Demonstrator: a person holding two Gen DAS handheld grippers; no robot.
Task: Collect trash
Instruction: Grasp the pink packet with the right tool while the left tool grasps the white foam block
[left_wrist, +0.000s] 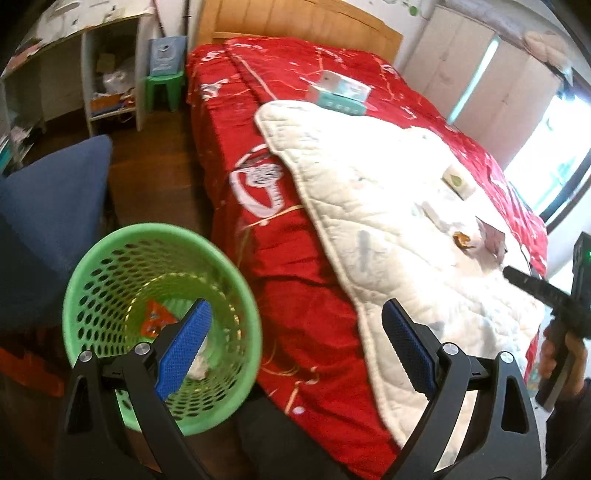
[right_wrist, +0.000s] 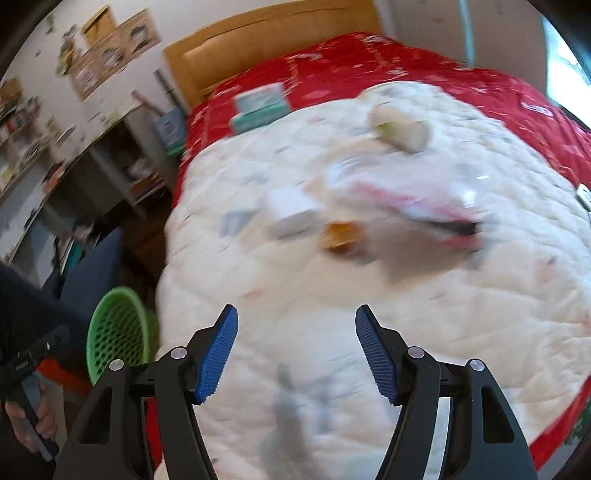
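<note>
Trash is lying scattered on the white quilt (right_wrist: 369, 295) spread over the red bed (left_wrist: 295, 295): a crumpled pink-and-clear plastic wrapper (right_wrist: 413, 199), a small orange-brown scrap (right_wrist: 340, 234) just beside it, a white box (right_wrist: 290, 212) near the scrap, and a pale packet (right_wrist: 400, 129) lying further toward the headboard. The right wrist view is blurring, so finer detail is not showing. A green basket (left_wrist: 110, 254) is standing on the floor against the bed's side, already holding an orange wrapper (left_wrist: 157, 317) and a white wad (left_wrist: 197, 365).

The right gripper (right_wrist: 295, 339) is hovering over the quilt with its jaws spread wide and gripping nothing; the step in hand is probably the reach for the next piece. The left gripper (left_wrist: 295, 345) is hanging above the basket's rim and the bed edge, jaws also wide and carrying nothing. The next move is likely calling for lowering the right jaws around the scrap or the wrapper without pinching quilt fabric. A teal box (left_wrist: 341, 92) is sitting on the red cover beyond the quilt; whether it is trash is unclear.
</note>
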